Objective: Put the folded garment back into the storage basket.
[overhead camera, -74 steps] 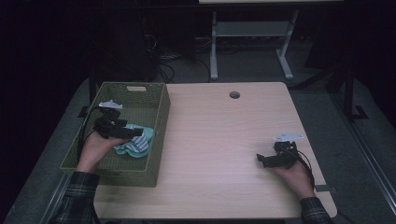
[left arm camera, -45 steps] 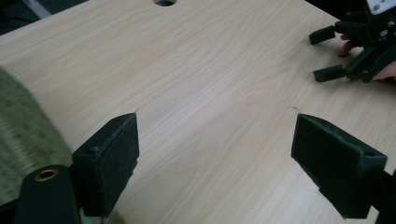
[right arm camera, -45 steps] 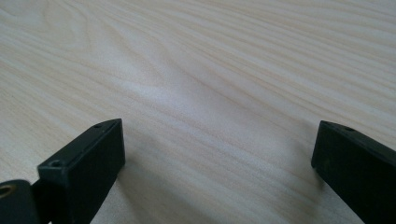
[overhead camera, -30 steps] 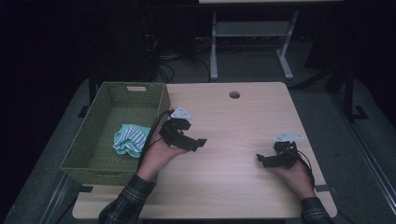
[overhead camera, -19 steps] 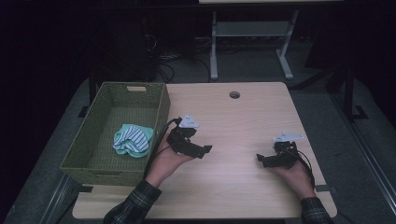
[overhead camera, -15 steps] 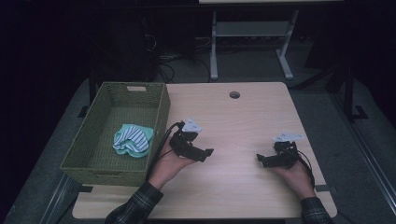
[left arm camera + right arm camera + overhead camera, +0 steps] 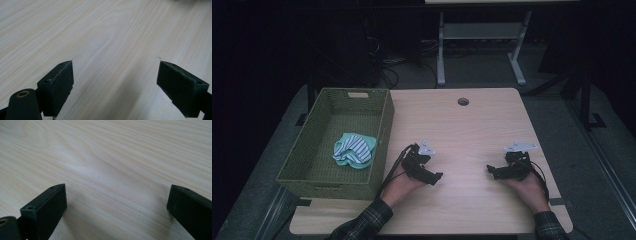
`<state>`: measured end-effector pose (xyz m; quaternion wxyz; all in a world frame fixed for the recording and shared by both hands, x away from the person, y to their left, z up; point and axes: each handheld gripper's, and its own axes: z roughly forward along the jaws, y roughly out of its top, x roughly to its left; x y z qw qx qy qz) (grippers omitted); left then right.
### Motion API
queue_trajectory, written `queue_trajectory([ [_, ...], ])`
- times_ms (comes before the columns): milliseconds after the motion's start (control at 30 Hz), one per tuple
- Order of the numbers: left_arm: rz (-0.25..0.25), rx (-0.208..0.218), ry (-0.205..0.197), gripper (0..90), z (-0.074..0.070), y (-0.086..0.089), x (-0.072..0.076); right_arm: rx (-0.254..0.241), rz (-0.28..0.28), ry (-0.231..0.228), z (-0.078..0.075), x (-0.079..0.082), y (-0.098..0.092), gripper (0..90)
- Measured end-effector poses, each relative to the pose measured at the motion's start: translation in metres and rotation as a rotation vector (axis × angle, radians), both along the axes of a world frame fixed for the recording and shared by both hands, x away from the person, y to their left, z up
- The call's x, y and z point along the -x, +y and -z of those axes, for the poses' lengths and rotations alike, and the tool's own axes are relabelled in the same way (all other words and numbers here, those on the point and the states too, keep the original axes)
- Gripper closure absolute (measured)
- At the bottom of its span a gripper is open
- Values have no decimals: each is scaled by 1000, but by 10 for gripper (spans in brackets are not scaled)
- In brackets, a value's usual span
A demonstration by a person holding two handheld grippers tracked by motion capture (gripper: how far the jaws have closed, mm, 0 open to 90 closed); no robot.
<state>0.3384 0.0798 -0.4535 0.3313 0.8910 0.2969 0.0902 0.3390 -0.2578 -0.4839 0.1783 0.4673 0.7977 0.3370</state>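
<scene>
Pale wooden counter (image 7: 472, 130) lies bare beneath both grippers, jaws spread wide, nothing between them; rest each gently, well apart, leaving the cloth (image 7: 354, 150) in the basket (image 7: 384, 125).

basket (image 7: 384, 125) green; cloth (image 7: 353, 150) teal, striped; table (image 7: 472, 130) pale wood; tools black

No text, label, brand, number or sign can be read in any view. A pale patch is seen on the far wall of the basket (image 7: 357, 95), but nothing can be made out on it. The table (image 7: 472, 130) and the jaws in both gripper views are unmarked.
</scene>
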Motion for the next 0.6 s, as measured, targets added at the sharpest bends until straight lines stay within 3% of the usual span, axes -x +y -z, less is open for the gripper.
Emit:
queue_trajectory([
  [233, -5, -48, 14, 133, 12, 0, -1, 0, 0, 0, 0, 0, 0, 22],
  [333, -5, -56, -5, 127, 14, 0, 1, 0, 0, 0, 0, 0, 0, 22],
  [433, 2, -51, -13, 127, 14, 1, 1, 0, 0, 0, 0, 0, 0, 22],
  [600, 7, 1, -45, 126, 19, 5, 4, 0, 0, 0, 0, 0, 0, 22],
])
